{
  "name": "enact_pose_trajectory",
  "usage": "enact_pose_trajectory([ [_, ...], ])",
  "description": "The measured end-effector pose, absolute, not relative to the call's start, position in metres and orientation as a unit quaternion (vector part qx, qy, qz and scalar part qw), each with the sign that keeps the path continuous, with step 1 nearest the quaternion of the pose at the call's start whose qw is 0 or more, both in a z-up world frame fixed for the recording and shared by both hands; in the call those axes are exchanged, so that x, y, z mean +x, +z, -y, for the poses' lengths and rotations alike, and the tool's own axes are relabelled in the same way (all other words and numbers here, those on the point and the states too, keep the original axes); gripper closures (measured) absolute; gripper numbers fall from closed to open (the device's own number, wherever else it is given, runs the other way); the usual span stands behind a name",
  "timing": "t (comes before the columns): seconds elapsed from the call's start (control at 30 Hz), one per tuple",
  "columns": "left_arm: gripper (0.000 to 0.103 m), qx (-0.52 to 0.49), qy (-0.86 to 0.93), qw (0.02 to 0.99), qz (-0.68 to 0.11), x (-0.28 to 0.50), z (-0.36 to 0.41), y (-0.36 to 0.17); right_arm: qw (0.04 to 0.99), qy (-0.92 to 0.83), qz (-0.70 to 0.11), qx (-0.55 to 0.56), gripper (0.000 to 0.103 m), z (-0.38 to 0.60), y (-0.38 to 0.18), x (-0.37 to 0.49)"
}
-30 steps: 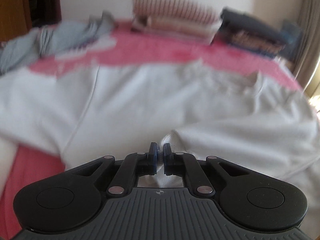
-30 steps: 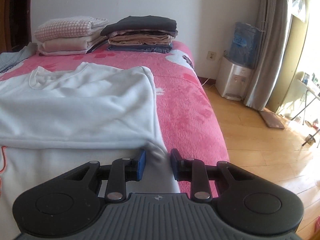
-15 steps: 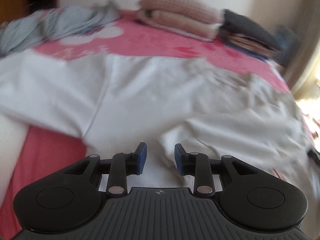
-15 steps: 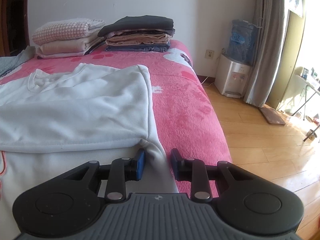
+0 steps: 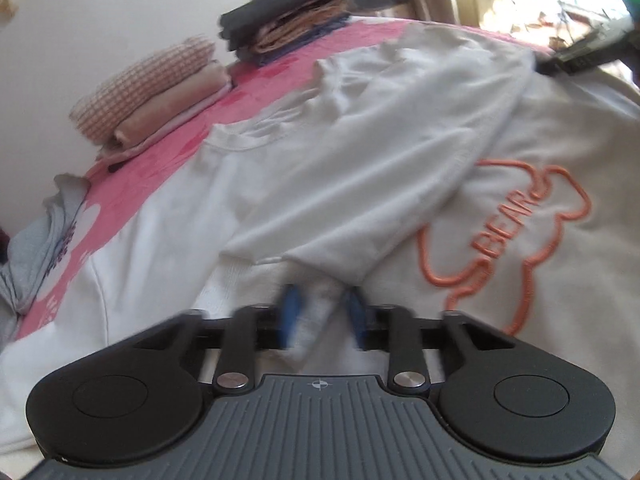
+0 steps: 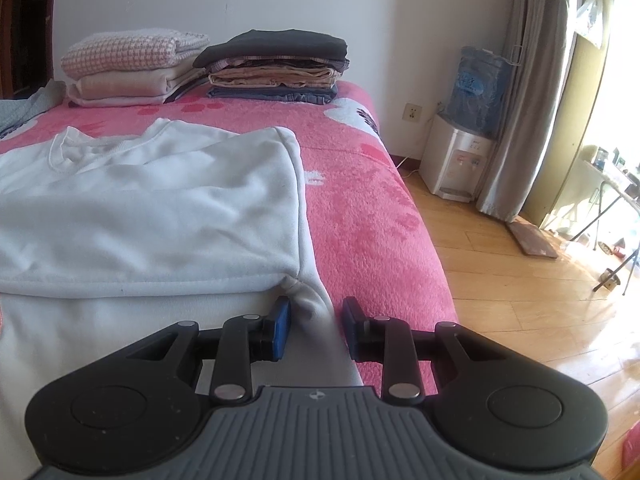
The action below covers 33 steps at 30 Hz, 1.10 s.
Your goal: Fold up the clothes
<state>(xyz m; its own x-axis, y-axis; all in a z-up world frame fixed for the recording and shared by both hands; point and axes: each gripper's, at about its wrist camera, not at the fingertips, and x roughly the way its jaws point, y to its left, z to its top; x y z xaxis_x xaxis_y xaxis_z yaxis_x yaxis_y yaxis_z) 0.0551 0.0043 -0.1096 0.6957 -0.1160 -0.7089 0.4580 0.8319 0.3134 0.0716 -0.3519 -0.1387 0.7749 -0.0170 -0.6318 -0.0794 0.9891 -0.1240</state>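
A white sweatshirt (image 5: pixel 280 184) with an orange bear outline and the word BEAR (image 5: pixel 516 216) lies spread on the pink bed. One sleeve (image 5: pixel 392 168) is folded across its chest. My left gripper (image 5: pixel 324 312) is low over the sleeve's cuff (image 5: pixel 320 308). Its blurred jaws are closing with the cuff between them, and a gap still shows. My right gripper (image 6: pixel 314 326) is at the sweatshirt's right edge (image 6: pixel 316 304), where a thick fold of white cloth fills the space between its pads. The folded shoulder (image 6: pixel 180 216) lies just beyond it.
Two stacks of folded clothes (image 6: pixel 276 68) stand at the head of the bed (image 6: pixel 360 208) against the wall. Grey garments (image 5: pixel 36 256) lie crumpled at the left. To the right of the bed are a wooden floor (image 6: pixel 500 288), a water dispenser (image 6: pixel 460 160) and a curtain.
My left gripper was shut, opened, then rolled and swung right. The bear print came into its view and the cuff now sits between its jaws. The right gripper stayed put.
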Motion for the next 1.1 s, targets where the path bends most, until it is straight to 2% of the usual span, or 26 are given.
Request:
enact_pose_trajectory([
  [0.07,0.098,0.226,-0.161,0.897,-0.344,0.054,-0.011,-0.099,0.939,0.016,-0.335,-0.072,0.072,0.352,-0.139,0.072],
  [0.17,0.099,0.246,-0.185,0.896,-0.322,0.041,-0.014,-0.079,0.94,0.015,-0.334,-0.074,0.072,0.35,-0.139,0.071],
  [0.23,0.098,0.271,-0.206,0.879,-0.333,0.035,-0.012,-0.078,0.94,0.015,-0.333,-0.072,0.072,0.351,-0.14,0.071],
  [0.3,0.096,0.284,-0.22,0.858,-0.366,0.033,-0.01,-0.086,0.941,0.016,-0.332,-0.069,0.072,0.352,-0.14,0.071],
  [0.47,0.081,0.29,-0.228,0.836,-0.406,0.032,-0.012,-0.101,0.941,0.023,-0.332,-0.066,0.072,0.356,-0.14,0.071],
  [0.57,0.074,0.243,-0.239,0.837,-0.429,0.037,-0.029,-0.088,0.937,0.044,-0.34,-0.066,0.072,0.363,-0.132,0.07],
  [0.73,0.07,0.137,-0.204,0.863,-0.441,0.058,-0.063,-0.068,0.935,0.068,-0.347,-0.007,0.071,0.39,-0.097,0.065],
  [0.8,0.07,0.107,-0.177,0.869,-0.449,0.072,-0.067,-0.073,0.936,0.083,-0.34,0.041,0.071,0.4,-0.082,0.069],
  [0.9,0.07,0.087,-0.15,0.869,-0.463,0.091,-0.064,-0.087,0.934,0.099,-0.34,0.042,0.071,0.389,-0.072,0.104],
  [1.0,0.07,0.086,-0.137,0.871,-0.465,0.097,-0.06,-0.096,0.931,0.119,-0.345,0.017,0.076,0.363,-0.073,0.149],
  [1.03,0.07,0.091,-0.136,0.872,-0.462,0.096,-0.06,-0.097,0.927,0.123,-0.353,0.025,0.084,0.358,-0.075,0.165],
  [1.1,0.07,0.099,-0.137,0.872,-0.459,0.092,-0.06,-0.097,0.922,0.118,-0.366,0.038,0.087,0.352,-0.08,0.195],
])
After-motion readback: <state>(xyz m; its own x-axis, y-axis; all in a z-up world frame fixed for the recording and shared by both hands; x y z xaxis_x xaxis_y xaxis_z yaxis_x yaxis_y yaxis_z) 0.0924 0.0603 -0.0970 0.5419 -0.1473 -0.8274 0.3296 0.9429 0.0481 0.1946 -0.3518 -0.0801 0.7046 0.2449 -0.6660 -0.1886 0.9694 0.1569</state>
